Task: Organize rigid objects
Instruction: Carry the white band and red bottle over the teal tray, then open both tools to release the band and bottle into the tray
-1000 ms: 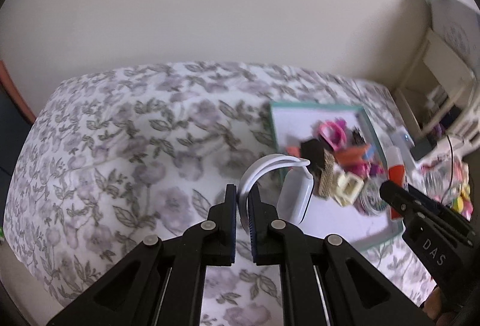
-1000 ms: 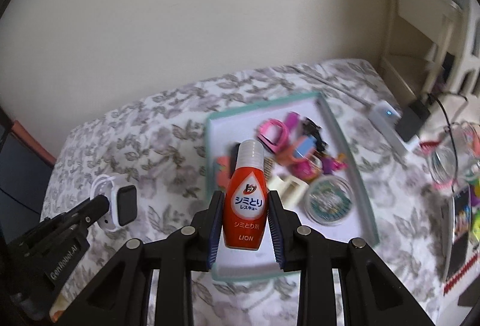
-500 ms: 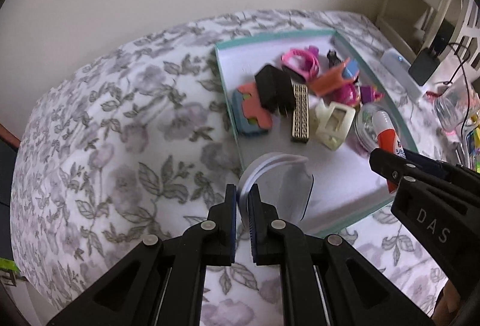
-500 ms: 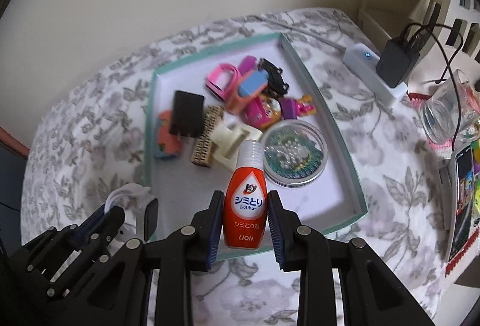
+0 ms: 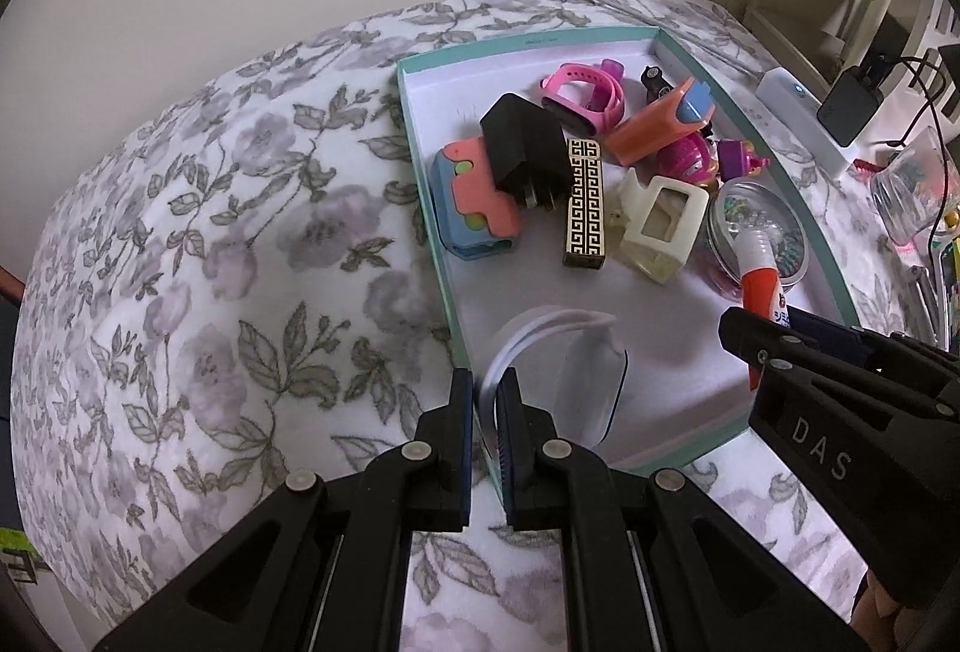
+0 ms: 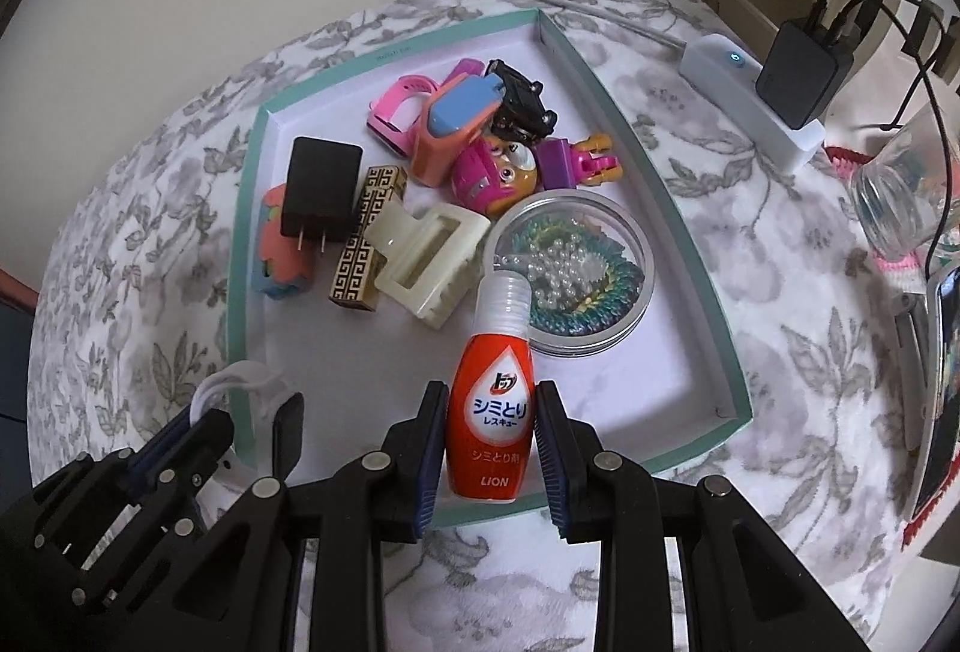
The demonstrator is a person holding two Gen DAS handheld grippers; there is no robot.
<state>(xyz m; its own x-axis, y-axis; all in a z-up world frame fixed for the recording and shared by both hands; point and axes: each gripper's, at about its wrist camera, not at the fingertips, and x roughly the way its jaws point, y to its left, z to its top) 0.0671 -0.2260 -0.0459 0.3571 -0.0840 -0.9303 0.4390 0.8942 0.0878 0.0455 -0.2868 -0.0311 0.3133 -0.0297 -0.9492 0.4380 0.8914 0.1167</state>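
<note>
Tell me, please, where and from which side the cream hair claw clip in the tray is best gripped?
Judging by its pose, grip the cream hair claw clip across its open rectangular frame from above: it lies flat with the frame's bars exposed, though the patterned gold case crowds its left side.

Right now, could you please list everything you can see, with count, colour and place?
tray: 1, teal-rimmed, on floral cloth
charger plug: 1, black, tray left
patterned bar: 1, gold-black, beside plug
hair claw: 1, cream, tray centre
bead tin: 1, clear-lidded, tray right
pink watch: 1, tray back
power strip: 1, white, outside tray
stain-remover bottle: 1, orange, in right gripper
white watch: 1, strap in left gripper
</note>
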